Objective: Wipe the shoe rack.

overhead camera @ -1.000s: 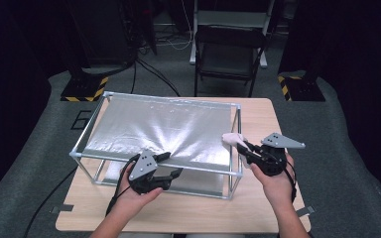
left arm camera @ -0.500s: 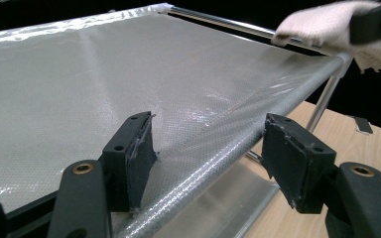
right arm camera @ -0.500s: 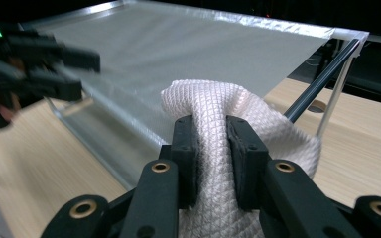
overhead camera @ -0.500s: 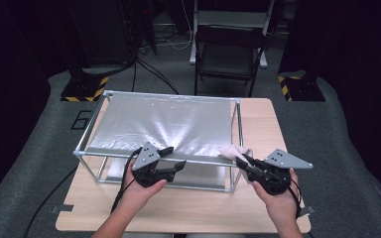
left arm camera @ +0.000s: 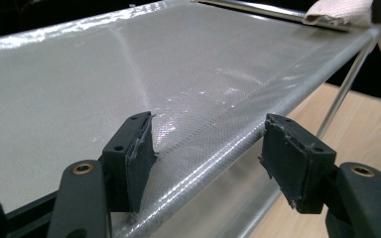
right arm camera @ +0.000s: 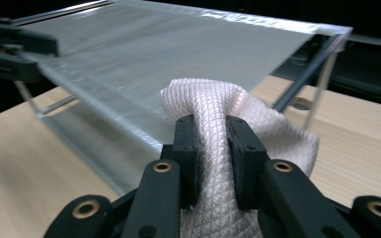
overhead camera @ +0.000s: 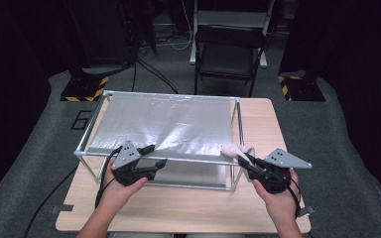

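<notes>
We have the right gripper (overhead camera: 247, 159) low and right of centre in the high view, its jaws pinched tight on a pale waffle-weave cloth (right arm camera: 228, 124). In the right gripper view the cloth bulges up between the black jaws in a soft fold and spills out to the right. It sits at the near right corner of the metal frame (overhead camera: 236, 130), just against the front rail, in the middle right of the high view.

Over at lower left, our left gripper (overhead camera: 155, 155) stands with its jaws wide, holding nothing. In the left gripper view the jaws straddle the front edge of the clear plastic sheet (left arm camera: 129, 69) stretched over the frame, with one pad (left arm camera: 138, 153) above the film, whether resting on it we cannot tell, and the other hanging off the edge over the desk (overhead camera: 178, 213).

How will this cloth handle? We judge it light, limp and a bit grippy from that weave, so it should drag across the film rather than skate. A bunched pinch near the middle, as we have now, looks right to us, since a loose corner would flop and trail. The sheet itself looks thin, glossy and springy, so we reckon firm pressure could dent or wrinkle it. The left jaws seem well placed to steady that front rail.
</notes>
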`<state>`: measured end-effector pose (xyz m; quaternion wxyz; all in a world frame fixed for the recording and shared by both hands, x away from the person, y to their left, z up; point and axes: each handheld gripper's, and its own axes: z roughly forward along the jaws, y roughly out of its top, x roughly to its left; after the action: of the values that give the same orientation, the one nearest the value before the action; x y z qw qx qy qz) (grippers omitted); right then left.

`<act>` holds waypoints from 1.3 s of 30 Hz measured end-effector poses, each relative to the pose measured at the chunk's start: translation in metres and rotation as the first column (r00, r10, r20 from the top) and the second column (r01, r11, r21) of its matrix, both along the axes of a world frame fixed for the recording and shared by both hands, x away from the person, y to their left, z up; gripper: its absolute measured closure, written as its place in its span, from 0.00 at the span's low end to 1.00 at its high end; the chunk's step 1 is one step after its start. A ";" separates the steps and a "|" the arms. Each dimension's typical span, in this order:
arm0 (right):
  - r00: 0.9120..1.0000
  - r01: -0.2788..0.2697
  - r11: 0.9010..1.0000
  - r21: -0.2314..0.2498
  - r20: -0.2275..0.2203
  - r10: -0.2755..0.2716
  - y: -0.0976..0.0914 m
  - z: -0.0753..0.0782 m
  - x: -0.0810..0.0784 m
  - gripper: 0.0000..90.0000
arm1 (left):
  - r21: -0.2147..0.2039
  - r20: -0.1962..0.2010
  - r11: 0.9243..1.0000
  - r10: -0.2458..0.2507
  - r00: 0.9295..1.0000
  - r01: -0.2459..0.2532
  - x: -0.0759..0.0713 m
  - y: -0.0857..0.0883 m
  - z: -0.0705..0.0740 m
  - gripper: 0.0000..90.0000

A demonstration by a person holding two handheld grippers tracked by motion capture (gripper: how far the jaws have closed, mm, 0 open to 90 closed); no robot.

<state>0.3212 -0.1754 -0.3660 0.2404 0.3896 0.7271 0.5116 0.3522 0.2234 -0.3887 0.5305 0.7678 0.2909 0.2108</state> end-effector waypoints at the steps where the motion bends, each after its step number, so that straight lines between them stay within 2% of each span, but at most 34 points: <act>1: 1.000 0.028 1.000 0.000 0.004 -0.028 -0.004 0.001 -0.004 0.85 | 0.020 0.016 1.000 0.006 1.000 -0.006 -0.001 -0.002 -0.001 0.41; 3: 1.000 0.025 1.000 0.011 -0.001 -0.025 -0.007 0.000 -0.006 0.85 | 0.029 0.022 1.000 0.008 1.000 -0.008 -0.001 -0.003 -0.001 0.41; 4: 0.999 0.031 0.999 0.041 -0.011 -0.031 -0.014 -0.005 -0.011 0.85 | 0.032 0.028 0.999 0.008 1.000 -0.009 -0.001 -0.003 -0.002 0.41; 7: 0.999 0.028 0.996 0.082 -0.030 -0.025 -0.021 -0.013 -0.017 0.85 | 0.025 0.027 1.000 0.008 1.000 -0.009 -0.001 -0.003 -0.002 0.41; 11: 0.998 0.033 0.995 0.093 -0.052 -0.028 -0.025 -0.021 -0.021 0.85 | 0.021 0.023 1.000 0.010 1.000 -0.010 -0.001 -0.003 -0.002 0.41; 12: 0.997 0.038 0.994 0.104 -0.071 -0.030 -0.027 -0.029 -0.023 0.85 | 0.020 0.025 1.000 0.009 1.000 -0.010 -0.001 -0.003 -0.002 0.41; 13: 0.997 0.038 0.994 0.104 -0.071 -0.030 -0.027 -0.029 -0.023 0.85 | 0.021 0.023 1.000 0.008 1.000 -0.008 0.000 -0.003 -0.002 0.41; 14: 0.995 0.040 0.993 0.110 -0.095 -0.030 -0.027 -0.036 -0.024 0.85 | 0.021 0.022 1.000 0.007 1.000 -0.008 0.000 -0.003 -0.002 0.41; 16: 0.995 0.039 0.994 0.105 -0.095 -0.029 -0.027 -0.040 -0.023 0.85 | 0.020 0.018 1.000 0.003 1.000 -0.004 0.000 -0.003 -0.002 0.41; 18: 0.993 0.035 0.992 0.124 -0.115 -0.021 -0.025 -0.050 -0.021 0.84 | 0.019 0.018 1.000 0.002 1.000 -0.003 0.000 -0.002 -0.002 0.41; 25: 0.990 0.033 0.994 0.105 -0.136 -0.019 -0.018 -0.065 -0.015 0.83 | 0.008 0.013 1.000 -0.004 1.000 0.004 0.001 -0.001 -0.002 0.42; 26: 0.988 0.041 0.996 0.083 -0.153 -0.028 -0.016 -0.071 -0.015 0.83 | 0.012 0.014 1.000 -0.003 1.000 0.002 0.001 -0.001 -0.002 0.42; 27: 0.988 0.041 0.996 0.083 -0.153 -0.028 -0.016 -0.071 -0.015 0.83 | 0.012 0.014 1.000 -0.003 1.000 0.002 0.001 -0.001 -0.002 0.42; 28: 0.982 0.044 0.996 0.081 -0.184 -0.029 -0.014 -0.080 -0.013 0.82 | 0.009 0.014 1.000 -0.006 1.000 0.006 0.001 -0.001 -0.002 0.42; 29: 0.982 0.044 0.996 0.081 -0.184 -0.029 -0.014 -0.080 -0.013 0.82 | 0.009 0.014 1.000 -0.006 1.000 0.006 0.001 -0.001 -0.002 0.42; 30: 0.981 0.041 0.997 0.070 -0.193 -0.027 -0.014 -0.086 -0.010 0.81 | 0.015 0.012 1.000 -0.007 1.000 0.007 0.001 0.000 -0.002 0.42; 33: 0.981 0.039 0.997 0.071 -0.195 -0.025 -0.012 -0.087 -0.009 0.80 | 0.015 0.015 1.000 -0.004 1.000 0.004 0.001 -0.001 -0.002 0.42; 37: 0.988 0.044 0.996 0.079 -0.153 -0.031 -0.010 -0.075 -0.008 0.76 | 0.014 0.012 1.000 -0.008 1.000 0.008 0.002 0.000 -0.002 0.42; 38: 0.991 0.043 0.997 0.062 -0.131 -0.035 -0.008 -0.073 -0.007 0.76 | 0.008 0.014 1.000 -0.010 1.000 0.010 0.002 0.000 -0.002 0.42; 39: 0.991 0.043 0.997 0.062 -0.131 -0.035 -0.008 -0.073 -0.007 0.76 | 0.008 0.014 1.000 -0.010 1.000 0.010 0.002 0.000 -0.002 0.43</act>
<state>0.3144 -0.1831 -0.4389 0.1896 0.4439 0.7164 0.5038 0.3542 0.2230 -0.3909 0.5303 0.7699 0.2827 0.2147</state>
